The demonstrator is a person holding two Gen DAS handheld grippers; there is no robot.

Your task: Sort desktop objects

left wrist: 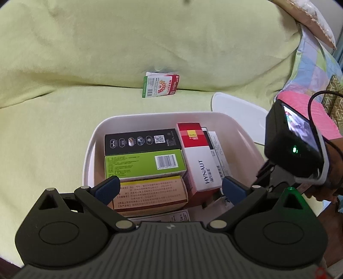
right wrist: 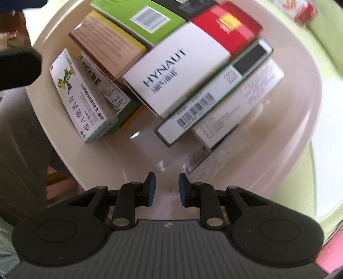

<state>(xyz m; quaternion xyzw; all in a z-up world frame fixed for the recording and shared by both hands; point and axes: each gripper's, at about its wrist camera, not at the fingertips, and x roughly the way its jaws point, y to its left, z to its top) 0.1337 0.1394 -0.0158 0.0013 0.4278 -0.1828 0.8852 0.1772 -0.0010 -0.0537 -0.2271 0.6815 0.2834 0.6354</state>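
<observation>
L gripper (left wrist: 169, 188) jaws wide, empty, over bin (left wrist: 92, 141); R gripper (right wrist: 164, 188) nearly together, empty. Packet (left wrist: 159, 85) beyond bin: light, floppy, pinch by edge.

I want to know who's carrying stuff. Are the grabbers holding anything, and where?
No, nothing. The left gripper is open wide above the boxes in the white bin. The right gripper has an empty gap between its fingers.

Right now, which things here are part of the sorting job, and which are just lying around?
Job: white bin, HYNAUT box, green box, black box, loose red-and-green packet, white lid.

Lying about: yellow-green blanket, pink cloth, pillow.
</observation>
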